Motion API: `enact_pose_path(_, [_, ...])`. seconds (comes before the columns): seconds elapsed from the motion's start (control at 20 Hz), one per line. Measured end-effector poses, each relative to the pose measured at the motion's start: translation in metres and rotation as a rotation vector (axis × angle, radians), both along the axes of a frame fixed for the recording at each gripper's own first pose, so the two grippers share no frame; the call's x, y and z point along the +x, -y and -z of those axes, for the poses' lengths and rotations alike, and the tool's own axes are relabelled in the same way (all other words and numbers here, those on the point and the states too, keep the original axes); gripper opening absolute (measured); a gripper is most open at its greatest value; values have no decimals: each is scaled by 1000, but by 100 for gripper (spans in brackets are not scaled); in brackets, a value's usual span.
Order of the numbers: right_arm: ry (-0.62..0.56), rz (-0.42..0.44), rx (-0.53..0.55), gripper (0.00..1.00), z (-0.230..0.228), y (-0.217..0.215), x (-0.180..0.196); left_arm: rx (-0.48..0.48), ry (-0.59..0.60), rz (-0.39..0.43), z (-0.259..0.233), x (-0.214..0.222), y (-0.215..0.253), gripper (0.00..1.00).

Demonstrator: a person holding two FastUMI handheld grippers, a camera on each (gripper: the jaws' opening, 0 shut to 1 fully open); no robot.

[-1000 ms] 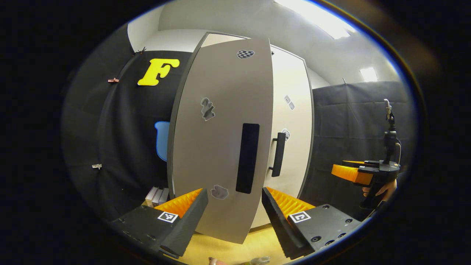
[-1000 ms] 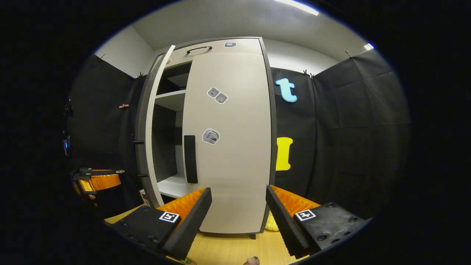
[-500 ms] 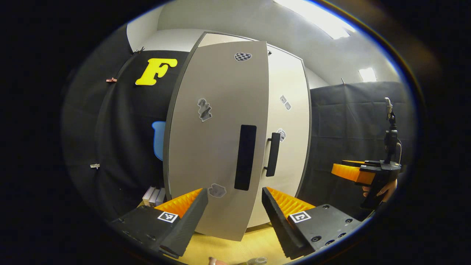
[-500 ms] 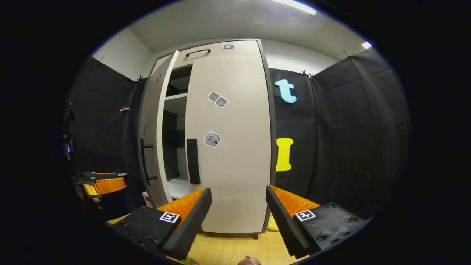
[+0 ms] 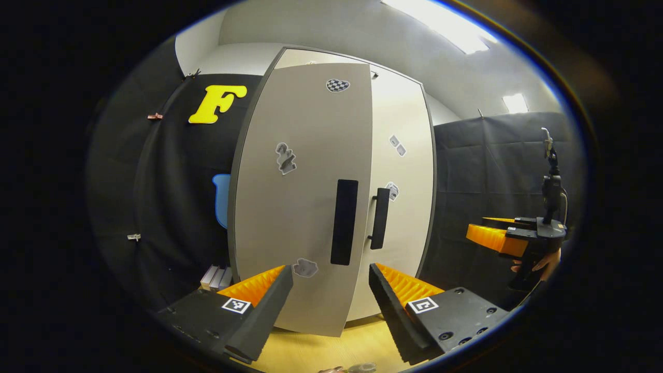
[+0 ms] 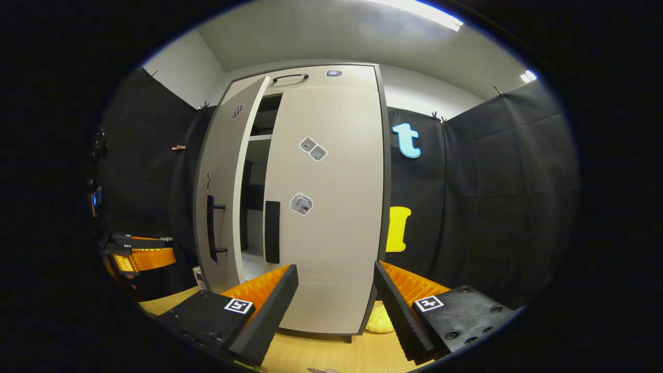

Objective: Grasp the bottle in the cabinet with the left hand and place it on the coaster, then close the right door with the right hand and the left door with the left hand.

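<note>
Now left gripper (image 5: 330,290) wide, empty; right gripper (image 6: 335,290) wide, empty; left door (image 5: 295,202) ajar; no legible writing.

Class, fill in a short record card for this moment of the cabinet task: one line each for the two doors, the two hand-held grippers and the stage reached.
right door: shut against the cabinet
left door: ajar, a narrow gap left beside the right door
left hand-held gripper: open, empty, facing the left door
right hand-held gripper: open, empty, in front of the right door
stage: left door not yet closed
</note>
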State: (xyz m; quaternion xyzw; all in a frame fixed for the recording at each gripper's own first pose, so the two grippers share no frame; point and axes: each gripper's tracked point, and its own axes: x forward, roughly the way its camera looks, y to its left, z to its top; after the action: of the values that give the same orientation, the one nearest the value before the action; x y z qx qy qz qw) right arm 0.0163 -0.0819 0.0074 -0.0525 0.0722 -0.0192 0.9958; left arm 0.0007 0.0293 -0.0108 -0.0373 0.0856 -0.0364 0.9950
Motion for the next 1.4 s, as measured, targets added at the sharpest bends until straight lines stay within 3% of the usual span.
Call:
enact_pose_path(0.55, [22,-58,-23,97,-2,-19,7,-2,25,-45,-2,4,-15,95])
enact_pose_path(1.4, [14,-61,-1,97,2,-19,19,61,47,-65,-12,21,-22,94])
